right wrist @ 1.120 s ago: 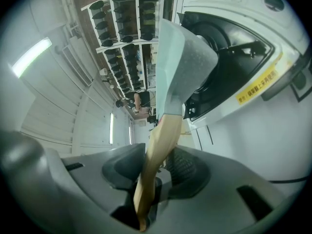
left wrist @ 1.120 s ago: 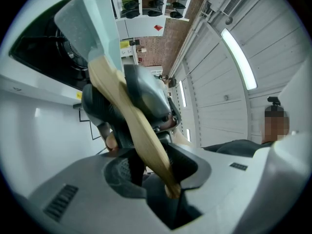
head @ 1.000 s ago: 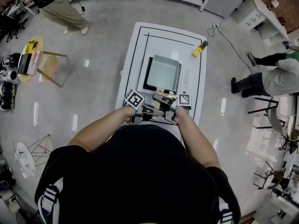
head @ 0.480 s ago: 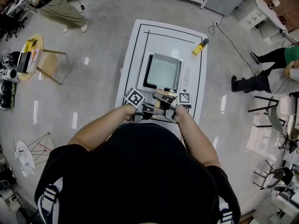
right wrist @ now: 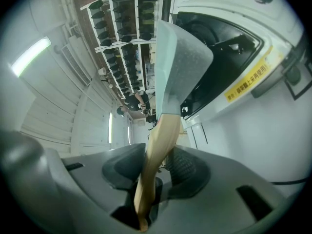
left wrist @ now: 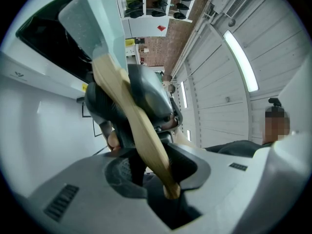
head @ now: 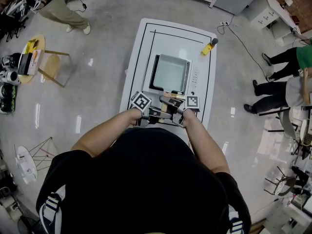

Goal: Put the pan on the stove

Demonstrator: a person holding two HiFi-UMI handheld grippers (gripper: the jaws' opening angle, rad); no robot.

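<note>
Two grippers meet on the wooden handle point(right wrist: 158, 145) of the pale-green square pan point(head: 170, 74). I see my right gripper point(right wrist: 156, 172) with jaws clamped on it. My left gripper point(left wrist: 156, 165) has jaws just closing around it, not yet pressing. The pan lies over the white stove point(head: 195, 77), toward the desk's point(head: 141, 48) near edge.

Ahead of me the pan point(head: 170, 74) covers most of the stove point(head: 195, 78), so I see no low passage through the middle of the table point(head: 178, 39). Bare tabletop is passable along the left edge and the far end. A yellow object point(head: 208, 48) blocks the far right corner.
</note>
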